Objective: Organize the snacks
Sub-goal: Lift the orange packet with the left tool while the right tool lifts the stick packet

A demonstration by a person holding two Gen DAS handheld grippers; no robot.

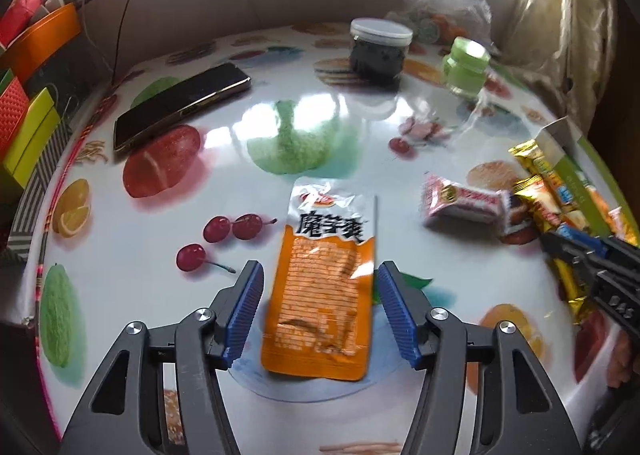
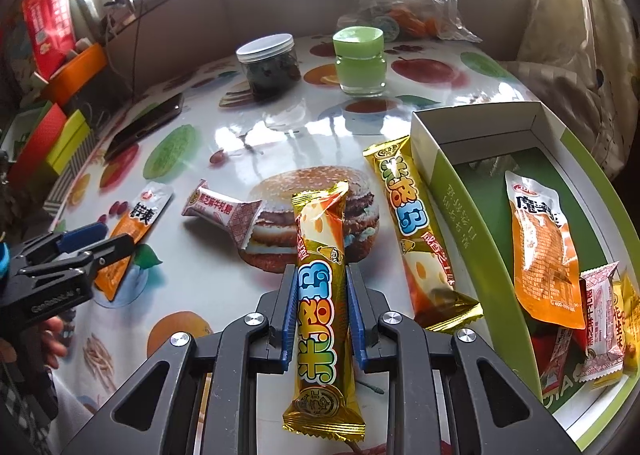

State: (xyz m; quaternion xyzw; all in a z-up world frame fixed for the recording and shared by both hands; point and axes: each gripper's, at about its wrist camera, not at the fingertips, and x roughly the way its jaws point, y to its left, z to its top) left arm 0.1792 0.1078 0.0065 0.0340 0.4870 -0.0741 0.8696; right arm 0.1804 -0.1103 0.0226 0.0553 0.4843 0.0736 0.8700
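Gold snack bar (image 2: 322,307) is running lengthwise along the right gripper (image 2: 318,295), which is clamping it, tilted downward beside the green box (image 2: 476,215). Left gripper (image 1: 320,295) is standing open astride the orange packet (image 1: 324,287).

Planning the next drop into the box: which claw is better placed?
Right. The right claw already grips a gold snack bar beside the open box; the left claw stands open around the orange packet.

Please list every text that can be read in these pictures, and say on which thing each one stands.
"魔芋爽": orange packet between the open left tongs.
"魔芋爽": orange packet in the box.
"米格玛": gold bar held by the right tongs.
"黑芝麻牛轧糖": pink candy, only roughly legible.
Box wall print: too blurred.
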